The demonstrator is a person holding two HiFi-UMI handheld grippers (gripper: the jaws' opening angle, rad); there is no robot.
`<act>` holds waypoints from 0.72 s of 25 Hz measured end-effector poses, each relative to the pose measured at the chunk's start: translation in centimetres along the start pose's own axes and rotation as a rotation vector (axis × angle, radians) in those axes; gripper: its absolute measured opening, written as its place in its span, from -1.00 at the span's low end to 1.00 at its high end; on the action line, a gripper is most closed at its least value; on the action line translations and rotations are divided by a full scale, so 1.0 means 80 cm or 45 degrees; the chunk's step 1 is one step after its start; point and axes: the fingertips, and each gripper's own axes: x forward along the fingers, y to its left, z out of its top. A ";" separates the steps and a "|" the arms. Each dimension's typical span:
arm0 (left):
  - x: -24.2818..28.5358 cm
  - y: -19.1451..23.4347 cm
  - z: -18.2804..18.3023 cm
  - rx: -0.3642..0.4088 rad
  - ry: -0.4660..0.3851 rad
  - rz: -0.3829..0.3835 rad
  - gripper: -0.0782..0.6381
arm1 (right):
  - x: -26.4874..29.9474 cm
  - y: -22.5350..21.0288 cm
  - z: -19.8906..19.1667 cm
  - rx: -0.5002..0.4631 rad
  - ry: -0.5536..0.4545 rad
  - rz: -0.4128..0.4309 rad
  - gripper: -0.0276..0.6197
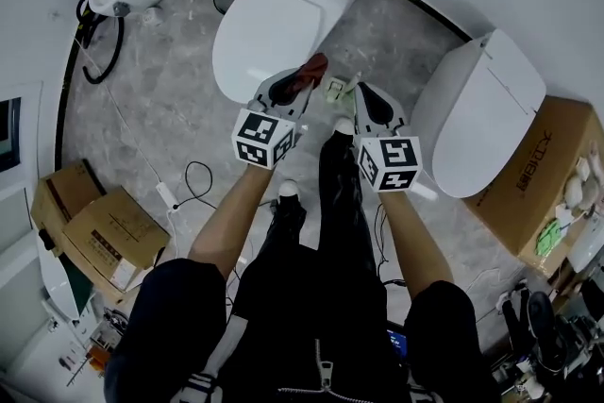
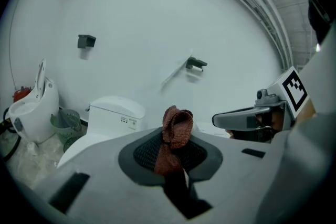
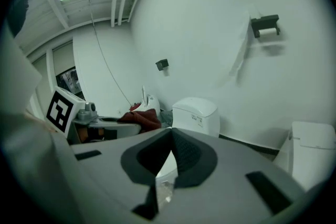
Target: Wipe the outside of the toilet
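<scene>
Left gripper (image 1: 288,90) is clamped tight on a reddish-brown cloth (image 1: 310,71) — a bunched wad pokes out past the jaw tips, and the rest is pinched between the pads. It hangs at the near edge of the white toilet (image 1: 283,5), whose lid is down. From the head view I judge that the cloth is not on the porcelain yet.

Right gripper (image 1: 363,99) sits just right of it with its jaws closed tip to tip. A pale sliver shows in the slit lower down, possibly something pinched, possibly just the floor behind — hard to say.

Now the risks. Only a small wad of the cloth sticks out, so a hard drag along the bowl could pull it free or let the bare jaw tips scrape the glaze. The two grippers are close together, and a wide sweep to the right could knock them. Loose cables (image 1: 193,179) lie on the floor just left of the person's feet, so a step round the bowl could snag one.
</scene>
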 end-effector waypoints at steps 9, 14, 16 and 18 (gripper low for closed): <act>0.106 0.004 -0.052 -0.113 -0.026 0.055 -0.61 | 0.039 -0.079 -0.040 0.069 0.054 -0.005 -0.91; 0.171 0.024 -0.090 -0.172 -0.030 0.095 -0.61 | 0.077 -0.121 -0.062 0.083 0.050 0.007 -0.91; 0.195 0.036 -0.111 -0.177 -0.030 0.107 -0.61 | 0.094 -0.135 -0.078 0.090 0.054 0.021 -0.91; 0.217 0.048 -0.136 -0.190 -0.023 0.126 -0.61 | 0.109 -0.148 -0.098 0.094 0.068 0.043 -0.91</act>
